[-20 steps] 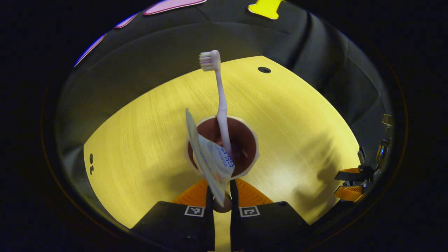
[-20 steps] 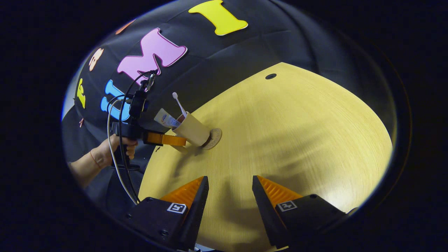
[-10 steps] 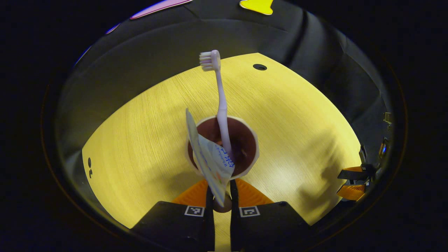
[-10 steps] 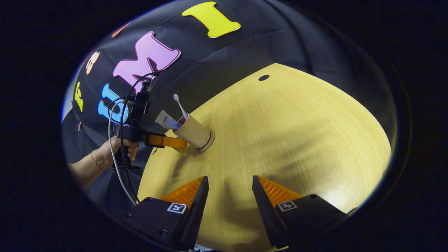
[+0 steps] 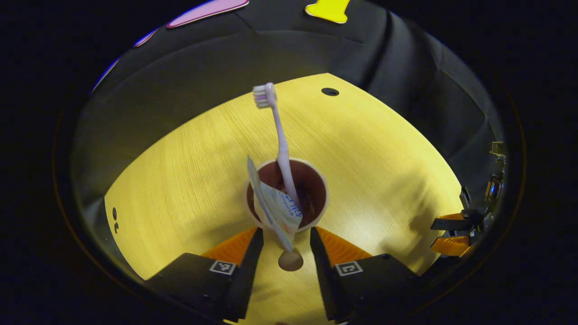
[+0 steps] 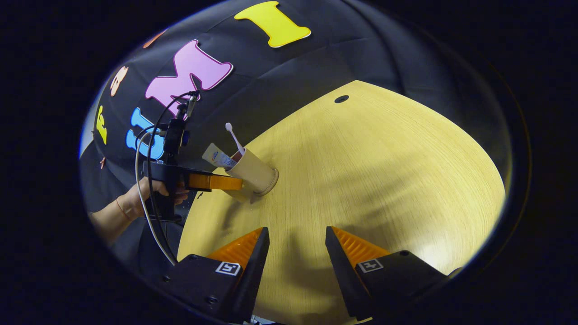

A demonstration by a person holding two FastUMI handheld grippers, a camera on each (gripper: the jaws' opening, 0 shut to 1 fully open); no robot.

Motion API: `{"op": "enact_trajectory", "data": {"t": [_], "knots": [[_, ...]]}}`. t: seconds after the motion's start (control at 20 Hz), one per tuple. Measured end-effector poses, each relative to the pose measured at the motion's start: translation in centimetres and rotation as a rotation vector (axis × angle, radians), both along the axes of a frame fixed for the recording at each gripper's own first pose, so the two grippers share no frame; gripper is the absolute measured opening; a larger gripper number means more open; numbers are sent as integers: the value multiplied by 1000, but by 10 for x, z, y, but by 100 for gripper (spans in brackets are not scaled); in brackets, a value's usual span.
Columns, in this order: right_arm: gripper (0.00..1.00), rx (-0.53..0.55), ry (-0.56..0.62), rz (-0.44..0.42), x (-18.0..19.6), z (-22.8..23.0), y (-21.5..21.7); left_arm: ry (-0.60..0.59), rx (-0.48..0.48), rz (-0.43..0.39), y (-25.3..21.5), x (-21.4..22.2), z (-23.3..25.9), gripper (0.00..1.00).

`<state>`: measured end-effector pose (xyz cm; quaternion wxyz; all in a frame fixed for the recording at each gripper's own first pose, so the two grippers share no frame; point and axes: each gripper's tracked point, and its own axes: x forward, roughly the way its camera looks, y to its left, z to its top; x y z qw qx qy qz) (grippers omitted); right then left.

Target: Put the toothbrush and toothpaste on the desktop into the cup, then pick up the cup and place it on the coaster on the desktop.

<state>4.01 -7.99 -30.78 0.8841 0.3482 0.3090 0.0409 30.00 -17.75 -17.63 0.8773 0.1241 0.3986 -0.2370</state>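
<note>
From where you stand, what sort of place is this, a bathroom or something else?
Probably a staged recording booth, not a bathroom: a bare wooden table backed by black cloth, a cup holding a toothbrush and toothpaste, and a person's hand working a cabled left gripper.

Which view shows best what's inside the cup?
The left gripper view: it looks down into the cup, with the toothbrush and toothpaste standing in it. The right gripper view shows the cup's side, tops poking out.

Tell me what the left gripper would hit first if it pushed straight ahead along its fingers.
Most likely the cup, which stands just ahead of the open left gripper. The toothpaste hangs over the cup's near rim toward the gripper, so it may touch first; depth there is hard to judge.
</note>
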Motion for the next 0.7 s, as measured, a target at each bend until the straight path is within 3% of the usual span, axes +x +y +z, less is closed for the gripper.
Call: {"op": "enact_trajectory", "data": {"t": [0.05, 0.15, 0.2, 0.7], "knots": [[78, 3, -1, 0, 2, 1, 1, -8, 2, -1, 0, 0, 0, 75], [78, 5, -6, 1, 3, 4, 3, -16, 11, 8, 4, 1, 2, 80], [78, 5, -12, 2, 3, 5, 5, -22, 11, 13, 5, 2, 3, 89], [77, -12, -50, 35, 8, 31, 30, -86, -55, 70, 21, -30, 23, 92]]}}
